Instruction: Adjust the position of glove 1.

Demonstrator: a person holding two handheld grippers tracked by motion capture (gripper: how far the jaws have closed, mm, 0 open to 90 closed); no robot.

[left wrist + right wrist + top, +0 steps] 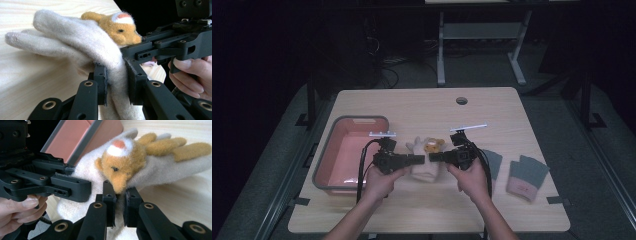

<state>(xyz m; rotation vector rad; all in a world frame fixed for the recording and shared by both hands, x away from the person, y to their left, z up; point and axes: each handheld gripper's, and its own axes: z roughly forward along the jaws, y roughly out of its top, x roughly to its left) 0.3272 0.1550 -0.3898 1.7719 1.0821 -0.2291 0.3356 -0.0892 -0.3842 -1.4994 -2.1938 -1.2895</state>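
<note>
Cream glove [426,162] w/ plush animal head, table centre, pinched from both sides.
Left gripper [117,81] & right gripper [120,206] jaws nearly closed on fabric; pink bin [324,165] at 9 o'clock. Prob. lift step; next needs synced raise.

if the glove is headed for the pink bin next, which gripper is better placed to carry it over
Likely the left gripper: it is already shut on the cream glove and sits right beside the pink bin. The right gripper, also shut on the glove, is on the far side.
</note>
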